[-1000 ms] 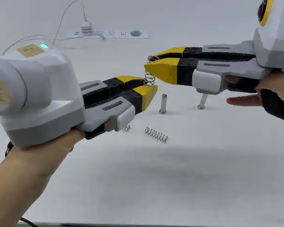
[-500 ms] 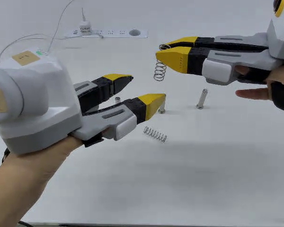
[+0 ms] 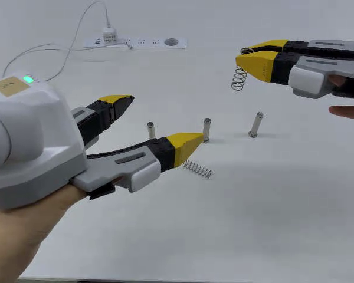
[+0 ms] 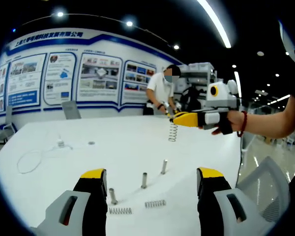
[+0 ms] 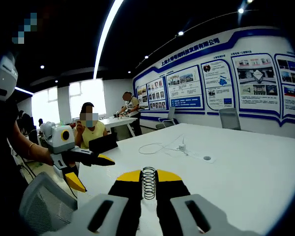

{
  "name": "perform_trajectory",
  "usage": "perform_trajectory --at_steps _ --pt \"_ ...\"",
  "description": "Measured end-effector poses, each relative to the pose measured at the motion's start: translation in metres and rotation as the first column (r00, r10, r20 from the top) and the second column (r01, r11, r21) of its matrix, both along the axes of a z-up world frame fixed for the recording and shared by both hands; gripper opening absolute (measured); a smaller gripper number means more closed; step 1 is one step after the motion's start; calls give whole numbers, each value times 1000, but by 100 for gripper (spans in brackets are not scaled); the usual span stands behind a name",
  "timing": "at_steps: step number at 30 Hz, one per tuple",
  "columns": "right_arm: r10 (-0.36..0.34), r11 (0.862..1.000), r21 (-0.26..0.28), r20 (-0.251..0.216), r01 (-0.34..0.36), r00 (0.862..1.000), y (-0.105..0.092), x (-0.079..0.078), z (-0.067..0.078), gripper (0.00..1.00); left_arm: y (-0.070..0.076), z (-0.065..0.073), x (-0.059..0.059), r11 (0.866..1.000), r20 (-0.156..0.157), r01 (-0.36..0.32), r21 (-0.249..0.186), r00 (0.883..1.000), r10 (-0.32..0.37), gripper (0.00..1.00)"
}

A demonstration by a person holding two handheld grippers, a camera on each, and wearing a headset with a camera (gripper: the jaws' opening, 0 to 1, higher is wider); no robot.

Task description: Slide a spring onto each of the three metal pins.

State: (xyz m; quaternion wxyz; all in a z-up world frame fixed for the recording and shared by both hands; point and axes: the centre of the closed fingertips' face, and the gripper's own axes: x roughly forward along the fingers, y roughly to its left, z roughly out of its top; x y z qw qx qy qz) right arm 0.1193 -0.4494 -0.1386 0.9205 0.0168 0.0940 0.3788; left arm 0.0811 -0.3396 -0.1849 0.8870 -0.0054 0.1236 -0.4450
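I see a thin silver coil spring (image 3: 239, 78) hanging from the tips of my right gripper (image 3: 241, 56). Its yellow fingers (image 3: 261, 62) are pinched tight on the spring's top end. The gripper is held level, up in the air over the white worktop (image 3: 253, 206), pointing left. The three metal pins (image 3: 206, 130) stand below it (all bare). Another spring (image 3: 197, 168) lies flat near the middle pin. My left gripper (image 3: 165, 119) sits low, fingers spread wide, holding nothing.
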Motion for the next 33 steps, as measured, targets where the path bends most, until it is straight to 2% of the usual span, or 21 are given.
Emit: perform_trajectory --at_steps 7,13,18,22,29,33 --pt "-52 998 -31 -5 52 999 -16 6 -10 11 6 -4 0 1000 -4 -27 7 1000 27 89" --pt "-87 995 -51 -18 86 996 -26 9 -23 11 8 -5 -1 999 12 -36 14 999 36 100" --pt "-118 991 -62 -29 116 993 -34 13 -33 11 8 -8 -3 1000 9 -24 21 1000 23 100" --pt "-149 987 -73 -38 146 988 -42 17 -41 11 9 -9 -3 999 21 -24 36 1000 24 100" --pt "-195 980 -59 -70 191 978 -55 23 -55 11 11 -12 -3 999 15 -29 39 999 28 100" --pt "-219 974 -72 -87 213 972 -62 26 -65 11 11 -12 -4 999 16 -32 36 999 31 99"
